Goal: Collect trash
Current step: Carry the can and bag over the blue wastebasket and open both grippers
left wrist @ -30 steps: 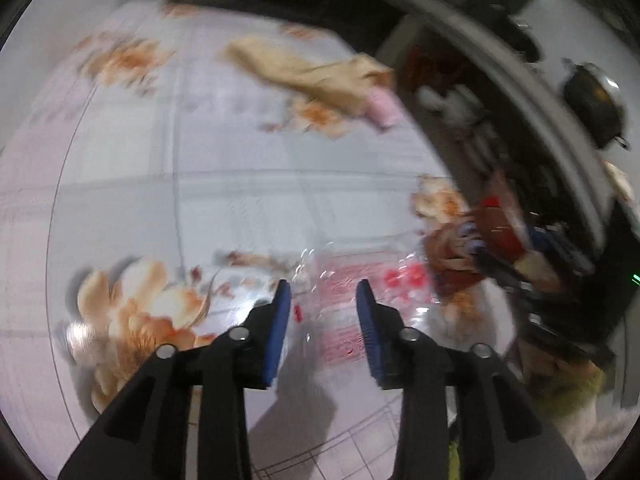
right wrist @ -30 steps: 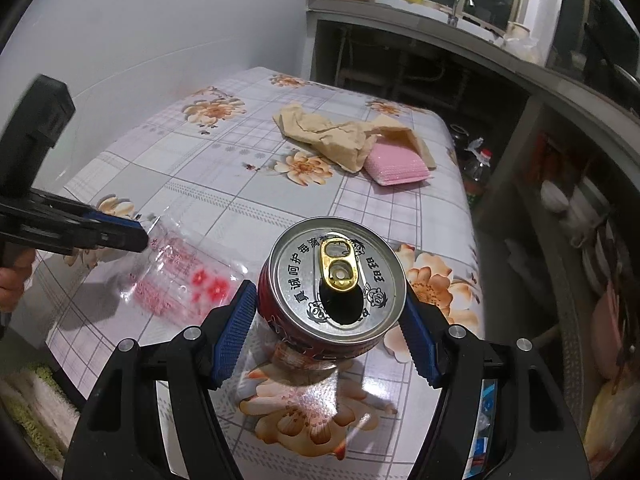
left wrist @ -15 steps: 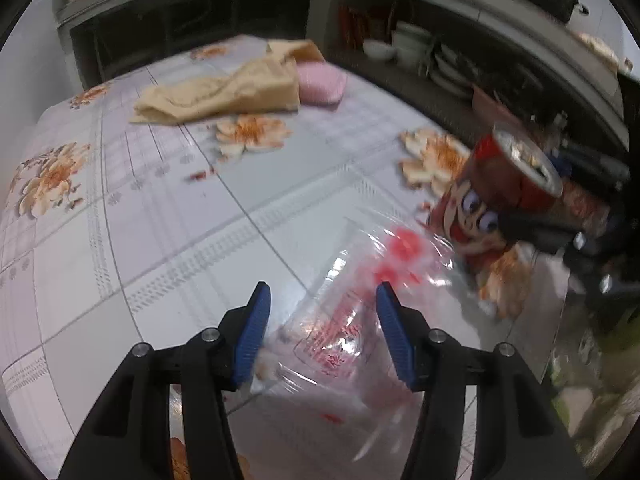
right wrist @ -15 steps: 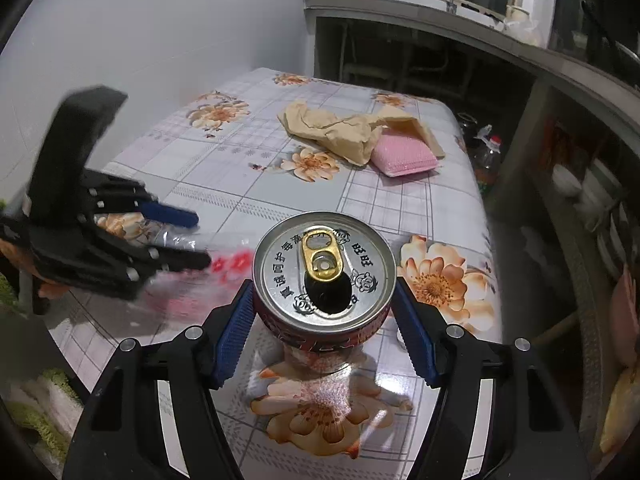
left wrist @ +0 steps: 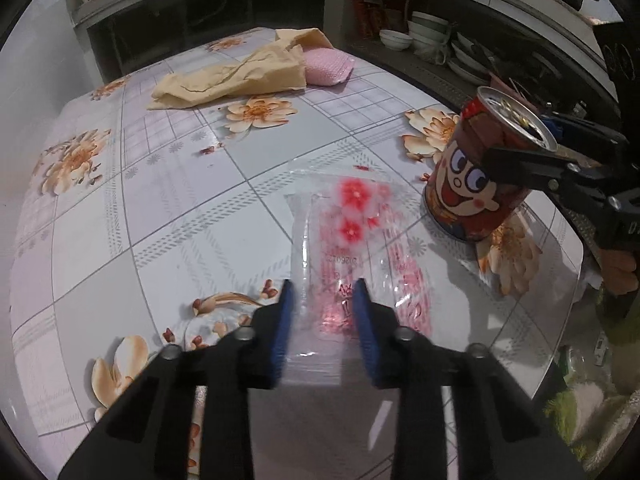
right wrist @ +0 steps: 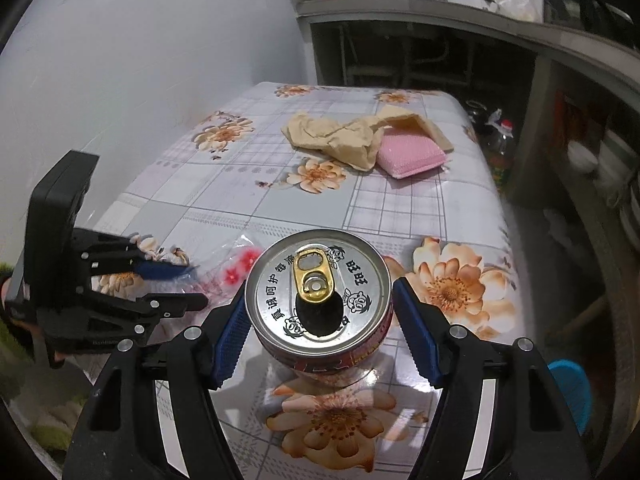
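A clear plastic wrapper (left wrist: 360, 216) with red flowers and print lies flat on the flowered tablecloth. My left gripper (left wrist: 323, 300) straddles its near end. The jaws are closing, with the plastic between the blue pads and a gap still showing. From the right wrist view the left gripper (right wrist: 196, 286) comes in from the left over the wrapper (right wrist: 240, 268). Just right of the wrapper, a red cartoon drink can (left wrist: 468, 196) with an opened top (right wrist: 318, 280) stands on the table. My right gripper (right wrist: 320, 332) is shut on its upper body.
A crumpled beige cloth (left wrist: 236, 76) and a pink sponge (left wrist: 328, 66) lie at the table's far end. The table edge (left wrist: 560, 320) runs close behind the can. Shelves with bowls (left wrist: 400, 36) stand beyond. A hand (left wrist: 618, 272) holds the right gripper.
The left gripper swung round and came lower over the wrapper's near end; its jaws widened, then narrowed around the plastic. The right gripper stayed on the can, rolling slightly.
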Tool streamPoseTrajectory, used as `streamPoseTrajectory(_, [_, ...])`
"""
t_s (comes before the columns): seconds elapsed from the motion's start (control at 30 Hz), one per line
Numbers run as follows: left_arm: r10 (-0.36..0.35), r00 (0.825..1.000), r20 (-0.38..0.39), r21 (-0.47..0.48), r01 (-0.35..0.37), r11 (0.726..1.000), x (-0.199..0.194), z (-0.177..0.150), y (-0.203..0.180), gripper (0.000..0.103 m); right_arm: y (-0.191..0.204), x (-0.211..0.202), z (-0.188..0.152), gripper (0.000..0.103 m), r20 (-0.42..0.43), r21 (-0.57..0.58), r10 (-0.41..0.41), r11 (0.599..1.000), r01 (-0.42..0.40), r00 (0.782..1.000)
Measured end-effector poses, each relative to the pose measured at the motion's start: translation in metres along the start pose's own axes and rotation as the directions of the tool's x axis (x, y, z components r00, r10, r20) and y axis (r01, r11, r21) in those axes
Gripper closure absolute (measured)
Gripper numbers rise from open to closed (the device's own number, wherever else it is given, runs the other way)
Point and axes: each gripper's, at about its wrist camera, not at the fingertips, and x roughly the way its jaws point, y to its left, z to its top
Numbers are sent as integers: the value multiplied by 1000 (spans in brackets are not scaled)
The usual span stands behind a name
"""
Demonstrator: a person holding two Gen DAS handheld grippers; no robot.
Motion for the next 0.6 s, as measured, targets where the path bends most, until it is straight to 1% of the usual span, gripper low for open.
streamPoseTrajectory(0.1, [24,1000,11,4,-24,1000,0,-2,-3,87,-1,1,-1,40,-1,28,6,1000,-6,1000])
streamPoseTrajectory(0.2, [21,1000,23,-15,-21,1000,-2,-2,-4,90,-1,0,-2,40,4,38,-6,999,5,1000])
streamPoseTrajectory(0.43, [4,997,76,-40,-1,999,-13,1,-5,95,-8,-11,-2,40,30,85,-17,996,15,999])
streamPoseTrajectory(0.6, [-20,992,123,-46,26,999,-20,12,-5,96,-20,-27,1,40,54,130,-65,990,58,996])
